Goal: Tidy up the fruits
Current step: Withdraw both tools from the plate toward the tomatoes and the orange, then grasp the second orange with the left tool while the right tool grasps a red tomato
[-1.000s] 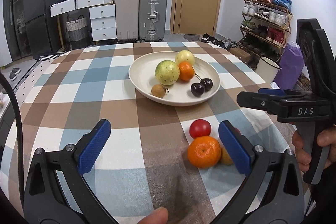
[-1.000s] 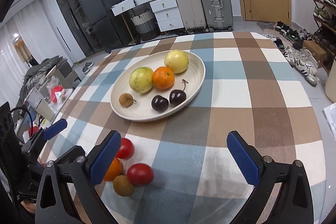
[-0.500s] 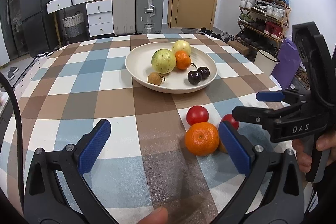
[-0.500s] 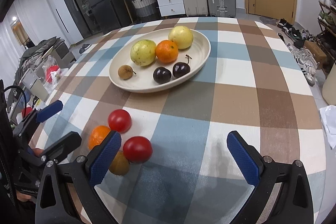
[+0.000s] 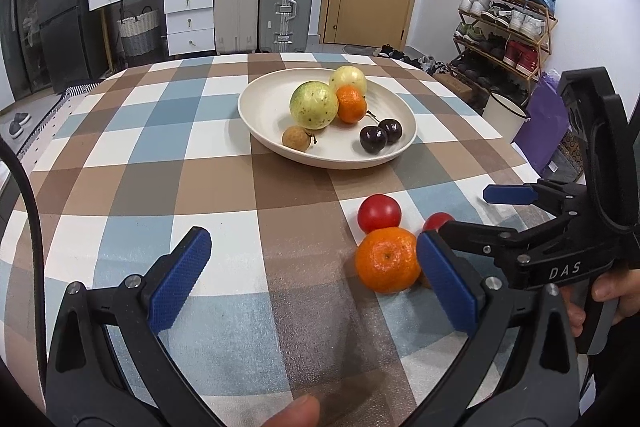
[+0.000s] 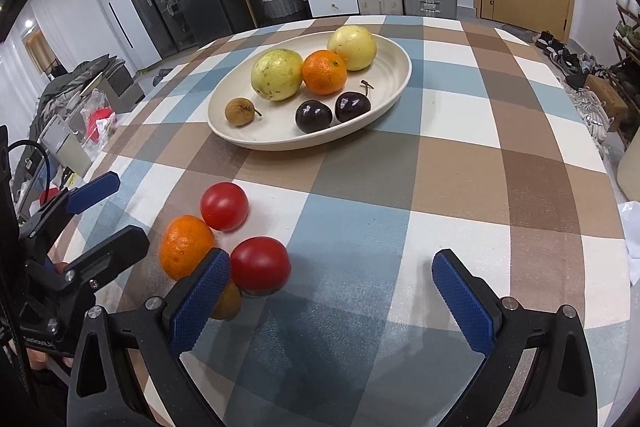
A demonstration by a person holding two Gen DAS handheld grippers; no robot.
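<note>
The table (image 6: 460,187) has a checked cloth, and its right edge curves away beside the floor; between the plate (image 6: 396,91) and the near fruits a broad band of cloth lies free, and the right half of the table in the right wrist view is also bare. The plate sits toward the far side, well inside the edges, with two pale round fruits, an orange, two dark cherries and a small brown fruit in it. The left gripper (image 5: 316,283) is wide open and holds nothing; its right finger (image 5: 448,287) stands just beside the loose orange (image 5: 386,259), and I cannot tell if they touch. The right gripper (image 6: 332,295) is also wide open and holds nothing; its left finger (image 6: 200,303) is just in front of a small brown fruit (image 6: 228,303) and close beside the near tomato (image 6: 260,265). The far tomato (image 6: 224,206) lies beyond the loose orange, touching or nearly touching it. The four loose fruits make one tight group, at the right side of the left gripper and at the left side of the right gripper.
</note>
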